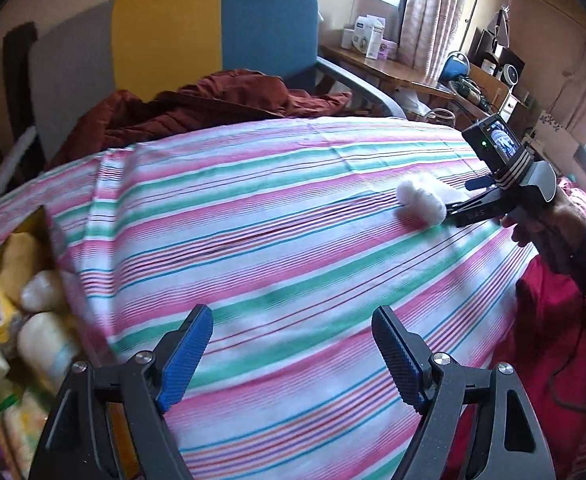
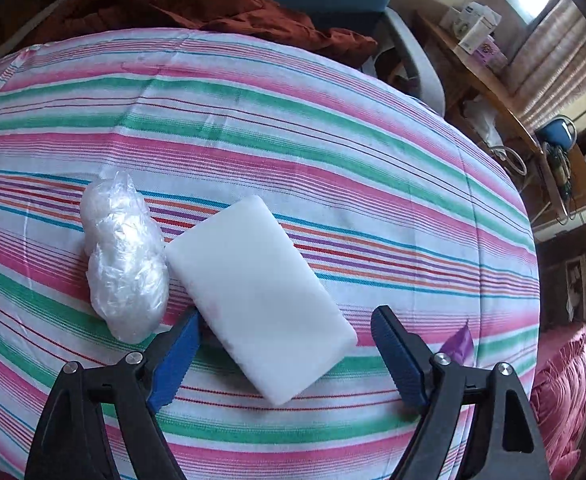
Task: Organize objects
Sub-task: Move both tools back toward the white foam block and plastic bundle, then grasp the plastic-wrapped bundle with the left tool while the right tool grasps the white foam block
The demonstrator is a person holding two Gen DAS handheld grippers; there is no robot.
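**Both tools open, sponge block between right tool's fingers**

Right tool (image 2: 283,354) wide open over the striped surface (image 2: 333,152), gripping nothing. White rectangular block (image 2: 257,296) lies flat on the cloth, near end between the two blue pads; left pad (image 2: 175,360) at or just beside the block's edge, contact unclear. Clear plastic-wrapped bundle (image 2: 123,256) lies just left of the block, touching or nearly touching it.

Left tool (image 1: 293,356) also wide open, empty, above bare striped cloth. Open box (image 1: 17,300) at the left edge holds yellow and white items, blurred. From the left wrist view the right tool (image 1: 449,210) sits at the far right with the white bundle (image 1: 419,202) at its tip.
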